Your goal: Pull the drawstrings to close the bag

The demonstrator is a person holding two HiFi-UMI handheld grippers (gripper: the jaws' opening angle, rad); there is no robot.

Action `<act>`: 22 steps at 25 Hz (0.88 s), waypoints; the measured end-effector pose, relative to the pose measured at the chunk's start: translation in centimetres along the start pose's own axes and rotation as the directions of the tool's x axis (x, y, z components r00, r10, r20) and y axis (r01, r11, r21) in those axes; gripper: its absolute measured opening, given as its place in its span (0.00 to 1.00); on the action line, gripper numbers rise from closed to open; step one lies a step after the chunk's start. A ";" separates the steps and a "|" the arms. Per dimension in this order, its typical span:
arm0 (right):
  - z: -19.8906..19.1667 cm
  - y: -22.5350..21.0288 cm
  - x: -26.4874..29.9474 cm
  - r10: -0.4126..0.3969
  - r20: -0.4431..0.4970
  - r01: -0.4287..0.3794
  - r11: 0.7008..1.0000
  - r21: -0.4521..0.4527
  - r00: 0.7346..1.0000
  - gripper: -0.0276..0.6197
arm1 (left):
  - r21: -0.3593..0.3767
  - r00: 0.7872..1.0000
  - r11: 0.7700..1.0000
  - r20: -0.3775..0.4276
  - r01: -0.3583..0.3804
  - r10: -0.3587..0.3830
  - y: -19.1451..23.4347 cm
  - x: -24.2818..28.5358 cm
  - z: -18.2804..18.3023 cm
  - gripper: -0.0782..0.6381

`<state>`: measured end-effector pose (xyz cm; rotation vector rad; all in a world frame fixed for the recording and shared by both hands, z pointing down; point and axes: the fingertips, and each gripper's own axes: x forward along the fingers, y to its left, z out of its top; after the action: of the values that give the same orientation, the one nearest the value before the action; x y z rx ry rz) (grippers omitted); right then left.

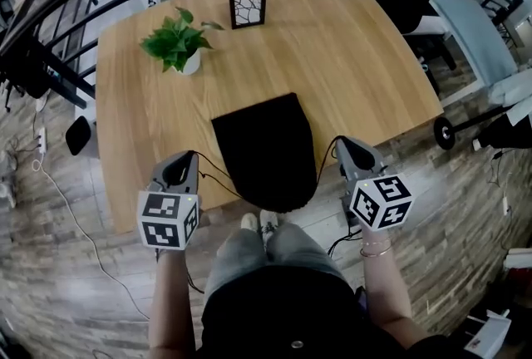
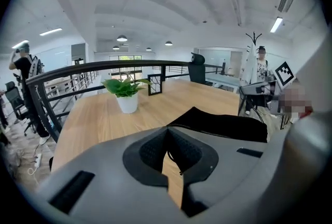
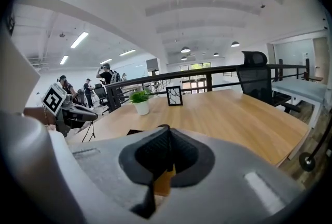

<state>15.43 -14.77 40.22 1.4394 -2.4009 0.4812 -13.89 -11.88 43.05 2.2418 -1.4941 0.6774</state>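
Drawstring bag (image 1: 266, 151): black cloth, lying flat on the table (image 1: 357, 58) at its near edge. The mouth end faces the person and slightly overhangs the edge.

Handling: the cloth is soft and limp, probably light, and will likely slide on the smooth wood when pulled. The body offers no stiff place to grip. The correct holds are the two thin cords, taken close to the mouth and pulled apart evenly so the bag does not drag sideways.

Left drawstring (image 1: 218, 175): runs from the mouth to the left gripper (image 1: 184, 163). In the left gripper view the jaws are pressed together with the thin dark cord (image 2: 174, 162) pinched between the pads.

Right drawstring (image 1: 322, 158): runs to the right gripper (image 1: 349, 148). Its jaws (image 3: 167, 158) are also pressed together. The cord is hard to pick out in the right gripper view, but the head view shows it ending at the tip.

Contents: the bag lies low and flat, so it probably holds little. Its inside is not visible.

Other container: a white pot with a green plant (image 1: 176, 43), well apart at the far left.
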 end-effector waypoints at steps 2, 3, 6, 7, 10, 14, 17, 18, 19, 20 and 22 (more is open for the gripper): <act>-1.2 0.2 0.3 0.010 -0.031 -0.010 1.000 -0.001 0.999 0.04 | 0.004 0.999 1.000 -0.025 0.030 -0.030 -1.0 0.6 -0.9 0.13; -1.9 0.3 0.4 0.014 -0.049 -0.014 1.000 -0.004 0.999 0.04 | 0.007 0.998 0.999 -0.039 0.048 -0.047 -1.7 0.9 -1.3 0.13; -3.7 0.6 0.5 0.021 -0.104 -0.023 1.000 -0.014 0.994 0.05 | 0.011 0.992 0.995 -0.082 0.101 -0.099 -3.7 1.6 -2.6 0.13; -4.3 0.6 0.5 0.022 -0.121 -0.024 1.000 -0.014 0.992 0.05 | 0.012 0.989 0.993 -0.091 0.115 -0.113 -4.3 1.8 -2.9 0.13; -5.9 0.6 0.6 0.014 -0.168 -0.015 1.000 -0.007 0.986 0.05 | 0.004 0.981 0.988 -0.119 0.152 -0.150 -5.7 2.5 -4.2 0.13; -7.8 0.9 0.9 0.028 -0.216 -0.025 1.000 0.012 0.976 0.05 | -0.014 0.967 0.981 -0.166 0.192 -0.192 -7.3 3.2 -6.0 0.13; -8.9 1.4 1.1 0.048 -0.251 -0.043 0.999 0.025 0.967 0.05 | -0.022 0.957 0.976 -0.196 0.216 -0.216 -8.2 3.7 -6.9 0.13; -9.2 1.6 1.3 0.058 -0.263 -0.053 0.998 0.029 0.963 0.08 | -0.024 0.953 0.975 -0.203 0.223 -0.223 -8.4 3.8 -7.2 0.13; -9.5 1.9 1.4 0.069 -0.273 -0.063 0.998 0.031 0.960 0.09 | -0.026 0.951 0.973 -0.210 0.229 -0.229 -8.6 3.9 -7.3 0.13; -9.8 2.1 1.5 0.079 -0.281 -0.073 0.997 0.032 0.956 0.10 | -0.029 0.948 0.972 -0.214 0.235 -0.235 -8.9 4.0 -7.4 0.13; -10.1 2.6 1.6 0.096 -0.294 -0.090 0.995 0.034 0.951 0.14 | -0.031 0.945 0.970 -0.218 0.243 -0.244 -9.2 4.1 -7.6 0.13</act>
<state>13.21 -10.51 49.61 1.1704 -2.2346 0.6919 -5.41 -7.46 51.30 2.2146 -1.0901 0.8120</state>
